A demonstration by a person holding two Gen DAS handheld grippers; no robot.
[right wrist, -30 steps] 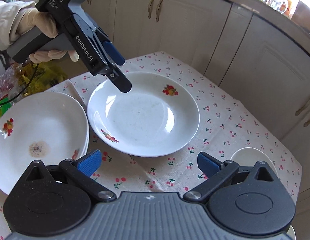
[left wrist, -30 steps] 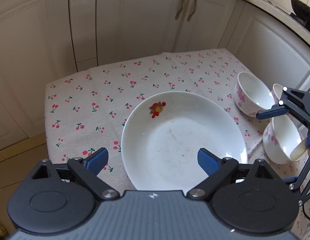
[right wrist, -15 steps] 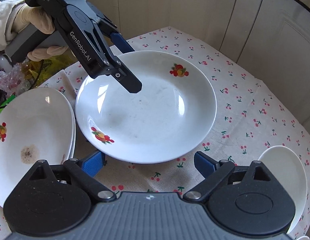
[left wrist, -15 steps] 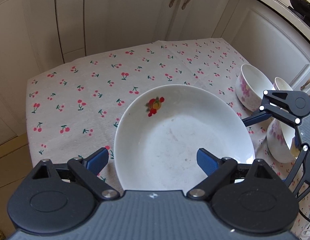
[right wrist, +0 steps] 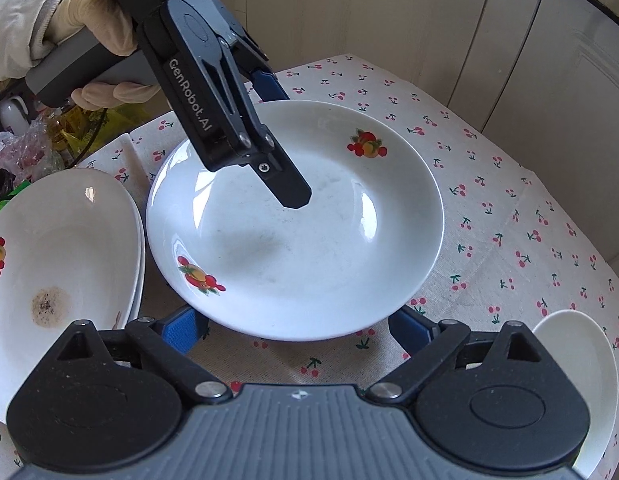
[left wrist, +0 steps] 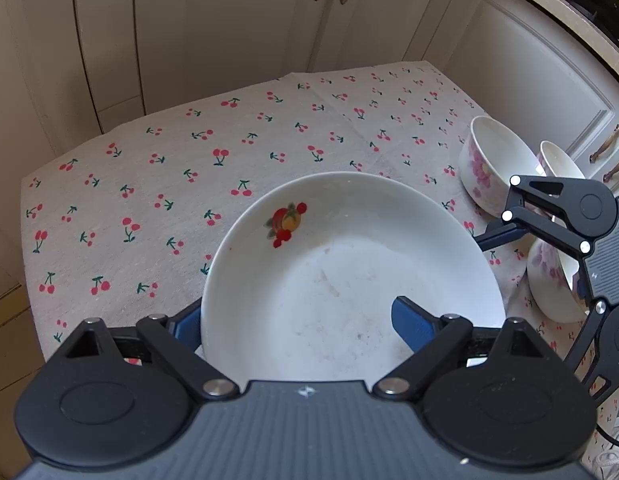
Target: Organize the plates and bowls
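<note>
Plates and bowls are sitting on a cherry-print tablecloth (left wrist: 237, 148) in front of cream cabinet doors (left wrist: 229, 20). At the centre lies a deep white plate (right wrist: 297, 232) with fruit decals, and both grippers are working at its rim.

In the left wrist view the left gripper (left wrist: 297, 320) is straddling the plate's near edge — one blue finger is passing outside and under the rim, the other is hovering over the inside of the dish. Its jaws are closing with the rim between them, and the pads are not visibly pressing on it. In the right wrist view the same tool, held by a gloved hand (right wrist: 97, 32), is reaching down from the upper left, its black fingertip poised above the plate's floor.

The right gripper (right wrist: 297, 328) is standing wide apart at the opposite edge, both blue fingers set low beside the rim and gripping nothing.

Left of the plate in the right wrist view, a stack of white plates (right wrist: 57, 248) is resting, the top one stained brown. A small white dish (right wrist: 581, 364) is lying at the lower right. Three floral bowls (left wrist: 497, 164) are clustering near the table's right edge in the left wrist view — one of them partly hidden behind the right gripper's linkage.
</note>
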